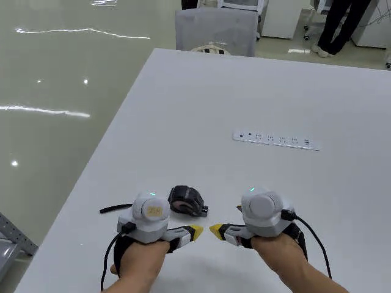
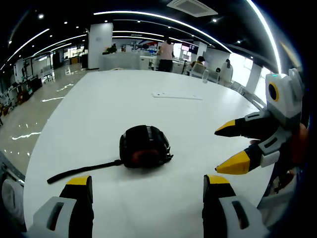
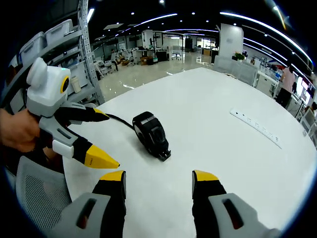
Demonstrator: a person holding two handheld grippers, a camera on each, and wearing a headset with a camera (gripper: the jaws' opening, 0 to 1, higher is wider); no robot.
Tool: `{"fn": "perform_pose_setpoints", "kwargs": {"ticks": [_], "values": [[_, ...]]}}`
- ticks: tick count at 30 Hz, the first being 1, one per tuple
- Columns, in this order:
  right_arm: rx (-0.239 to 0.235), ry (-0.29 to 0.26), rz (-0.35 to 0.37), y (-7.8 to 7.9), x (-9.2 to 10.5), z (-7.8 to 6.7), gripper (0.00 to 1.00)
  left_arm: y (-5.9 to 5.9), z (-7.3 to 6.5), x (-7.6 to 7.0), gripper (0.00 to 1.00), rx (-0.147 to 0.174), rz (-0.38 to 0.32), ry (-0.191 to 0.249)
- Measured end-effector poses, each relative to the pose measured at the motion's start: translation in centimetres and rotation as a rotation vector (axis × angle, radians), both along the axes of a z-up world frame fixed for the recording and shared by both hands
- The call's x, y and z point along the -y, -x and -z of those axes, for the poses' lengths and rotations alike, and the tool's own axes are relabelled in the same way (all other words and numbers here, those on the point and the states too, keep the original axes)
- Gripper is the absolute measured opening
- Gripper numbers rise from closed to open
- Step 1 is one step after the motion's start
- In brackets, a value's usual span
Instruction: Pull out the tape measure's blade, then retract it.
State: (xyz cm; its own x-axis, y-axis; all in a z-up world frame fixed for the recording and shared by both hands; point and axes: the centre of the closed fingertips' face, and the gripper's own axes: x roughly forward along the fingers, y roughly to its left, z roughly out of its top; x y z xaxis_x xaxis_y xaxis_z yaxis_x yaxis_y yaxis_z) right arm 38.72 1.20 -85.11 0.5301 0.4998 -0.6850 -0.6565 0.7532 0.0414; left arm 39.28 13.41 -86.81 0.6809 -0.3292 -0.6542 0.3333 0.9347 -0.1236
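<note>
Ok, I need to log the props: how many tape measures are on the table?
1. The black tape measure lies on the white table, just beyond the left gripper. A power strip lies farther back. No other seems hidden.

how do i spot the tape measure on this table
On the big white table, look towards its near edge. The tape measure is the small rounded black case with a black strap trailing from it, unlike the flat white power strip farther back.
</note>
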Motion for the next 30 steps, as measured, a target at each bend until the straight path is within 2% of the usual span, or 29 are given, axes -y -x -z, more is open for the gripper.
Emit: {"fn": "perform_pose_setpoints", "kwargs": {"ticks": [4, 11, 12, 13, 19, 21, 23, 30], "values": [[0.001, -0.022, 0.036, 0.8, 0.3, -0.8, 0.59, 0.7, -0.3, -0.3, 0.91, 0.000, -0.007, 0.013], [0.003, -0.028, 0.042, 0.9, 0.4, -1.0, 0.68, 0.8, -0.3, -0.3, 0.93, 0.002, -0.008, 0.013], [0.004, -0.063, 0.100, 1.6, 1.1, -1.8, 0.68, 1.8, -1.0, -0.5, 0.94, 0.013, -0.014, 0.028], [-0.001, -0.073, 0.118, 2.0, 1.3, -2.1, 0.69, 2.3, -1.0, -0.5, 0.95, 0.010, -0.014, 0.032], [0.000, -0.078, 0.126, 2.1, 1.4, -2.3, 0.72, 2.5, -1.1, -0.5, 0.97, 0.010, -0.014, 0.035], [0.004, -0.084, 0.134, 2.6, 1.6, -2.7, 0.72, 3.0, -1.3, -0.4, 0.98, 0.010, -0.013, 0.038], [0.022, -0.107, 0.152, 3.9, 1.8, -4.1, 0.73, 4.5, -1.7, -0.6, 0.99, 0.006, -0.009, 0.050], [0.030, -0.120, 0.162, 4.4, 2.4, -5.1, 0.77, 5.7, -2.1, -1.2, 1.00, 0.004, -0.003, 0.049]]}}
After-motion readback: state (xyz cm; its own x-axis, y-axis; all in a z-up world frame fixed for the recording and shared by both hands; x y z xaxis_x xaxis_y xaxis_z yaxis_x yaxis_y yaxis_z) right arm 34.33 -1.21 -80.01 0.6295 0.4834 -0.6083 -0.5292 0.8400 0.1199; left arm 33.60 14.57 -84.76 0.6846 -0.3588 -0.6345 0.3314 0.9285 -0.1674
